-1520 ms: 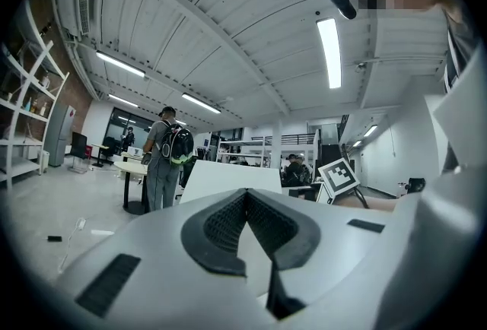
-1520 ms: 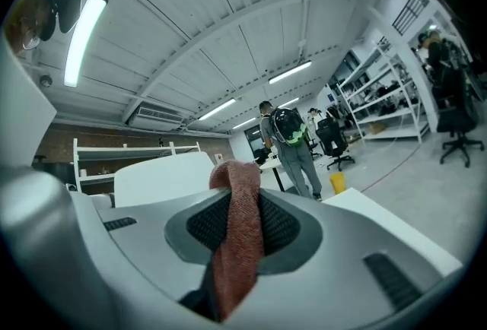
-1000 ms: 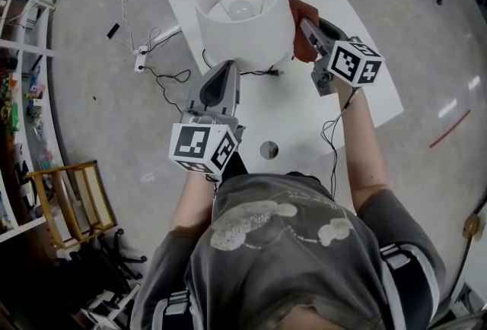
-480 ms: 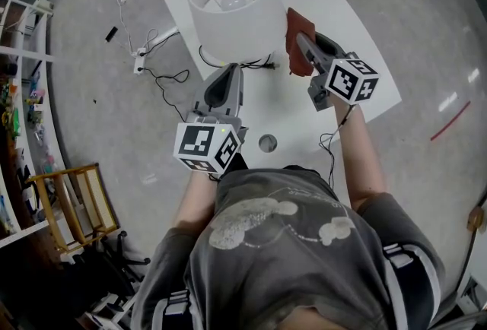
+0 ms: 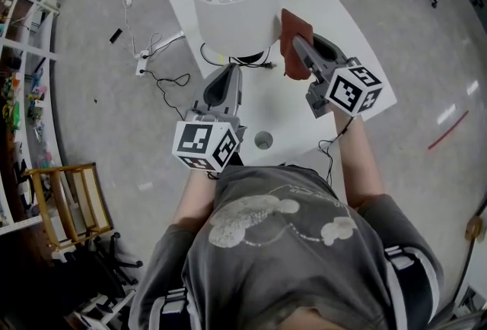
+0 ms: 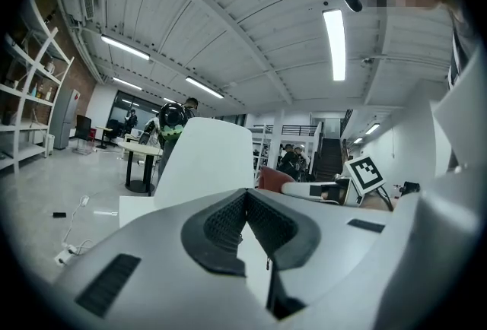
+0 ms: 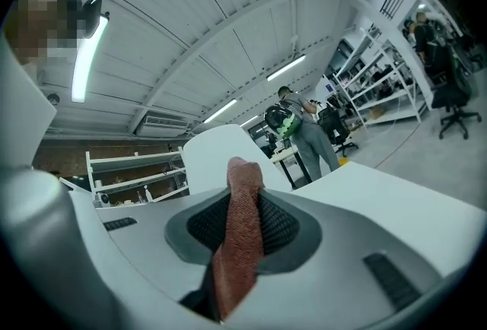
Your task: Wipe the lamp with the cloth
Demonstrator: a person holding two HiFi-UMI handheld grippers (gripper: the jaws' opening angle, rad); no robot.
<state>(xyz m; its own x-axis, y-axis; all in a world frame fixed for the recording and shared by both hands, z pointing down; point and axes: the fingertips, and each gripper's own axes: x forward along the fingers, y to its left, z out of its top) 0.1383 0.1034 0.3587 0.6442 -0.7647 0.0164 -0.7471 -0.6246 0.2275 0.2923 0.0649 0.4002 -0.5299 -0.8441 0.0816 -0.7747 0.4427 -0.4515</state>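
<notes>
lamp (image 5: 232, 1): white, big and round on top, standing in the upper middle of the head view, close to the upper left edge of the tabletop (image 5: 346, 24).
cloth (image 5: 290, 39): red-brown, held up in the air just beside the lamp's right side; touching it or not, cannot tell.
right gripper (image 5: 298, 46): fingers squeezed tight on the cloth, which sticks up past the tips and hangs down below them.
left gripper (image 5: 227, 71): fingers closed together with nothing between, pointing at the bottom of the lamp, near it but apart.
cord (image 5: 255, 66): black, lying on the tabletop round the bottom of the lamp, just beside the left gripper's tips.
edges: left edge of the tabletop just beside the left gripper; round hole (image 5: 263, 141) near the lower edge.
open room: bare white tabletop to the right of the cloth, out to the right corner; grey floor (image 5: 99, 108) all around.
</notes>
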